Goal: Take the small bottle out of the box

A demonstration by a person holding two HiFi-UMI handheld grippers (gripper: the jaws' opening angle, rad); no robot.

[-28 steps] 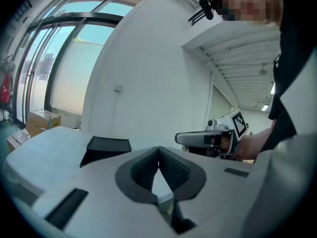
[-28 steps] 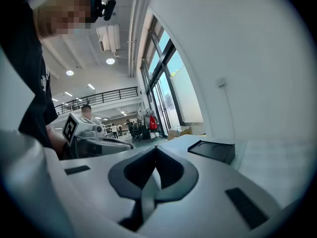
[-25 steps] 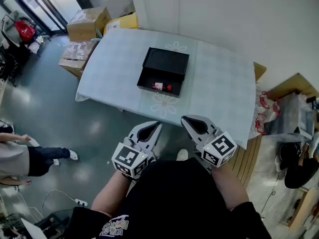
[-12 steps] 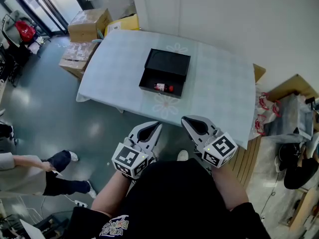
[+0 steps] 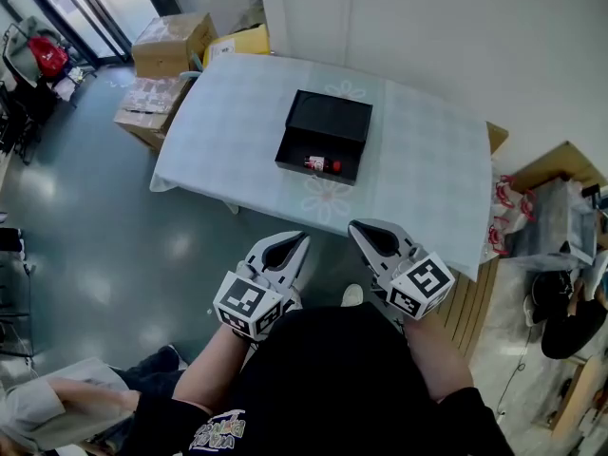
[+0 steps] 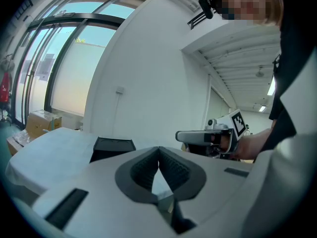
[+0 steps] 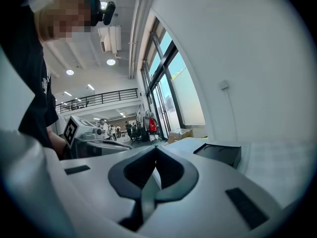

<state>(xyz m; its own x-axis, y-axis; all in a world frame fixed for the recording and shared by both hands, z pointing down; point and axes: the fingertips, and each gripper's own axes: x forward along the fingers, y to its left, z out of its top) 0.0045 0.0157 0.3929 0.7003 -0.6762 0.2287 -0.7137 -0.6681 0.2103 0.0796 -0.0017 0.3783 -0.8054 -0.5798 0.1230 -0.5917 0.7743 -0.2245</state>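
Far left: brown cardboard boxes [image 5: 169, 44] standing on the grey floor [image 5: 85, 217] beside the tabletop's far corner
Tabletop: pale, flower-patterned, cloth-covered tabletop [image 5: 228, 131], ahead of both grippers
Left gripper: white left gripper [image 5: 296, 243] held low in front of the person's dark-clothed body, short of the tabletop's near edge; its tongs are pressed together tip to tip with nothing between them
Box: flat black rectangular box [image 5: 328, 120] lying open near the middle of the tabletop, lid part on the far side, tray part on the near side
Bottle: small bottle with a red end [image 5: 324, 165] lying on its side inside the tray part of the box, well apart from both grippers
Right gripper: white right gripper [image 5: 359, 232] level with the left one and near it, also short of the tabletop; its tongs are closed tight on nothing
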